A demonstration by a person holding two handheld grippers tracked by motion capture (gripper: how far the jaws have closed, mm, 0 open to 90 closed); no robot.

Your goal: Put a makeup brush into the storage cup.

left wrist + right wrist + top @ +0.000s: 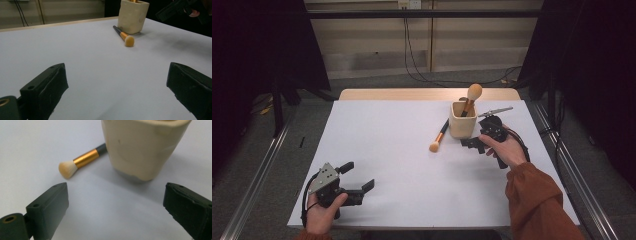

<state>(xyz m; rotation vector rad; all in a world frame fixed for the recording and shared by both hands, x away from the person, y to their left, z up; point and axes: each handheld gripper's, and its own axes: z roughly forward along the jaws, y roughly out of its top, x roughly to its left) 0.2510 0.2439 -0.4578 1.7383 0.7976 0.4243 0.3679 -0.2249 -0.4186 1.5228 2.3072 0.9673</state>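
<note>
A cream cup (462, 122) stands right of centre on the white table (402, 150), and a brush (472, 97) with a tan head stands upright in it. A second brush (439, 136) with a gold ferrule lies on the table against the cup's left side, bristles toward me. My right gripper (472, 144) sits just in front of the cup, open and holding nothing. From the right gripper view the cup (142, 147) and the lying brush (82, 160) are close ahead of the open right gripper (115, 195). My left gripper (358, 176) rests open at the near left, far from the cup (132, 16) and brush (123, 36).
A wooden strip (427, 94) runs along the table's far edge. Cables (422, 75) trail over the floor behind it. Metal rails (259, 175) flank the table on both sides, and dark curtains hang at left and right. The table's middle and left are bare white surface.
</note>
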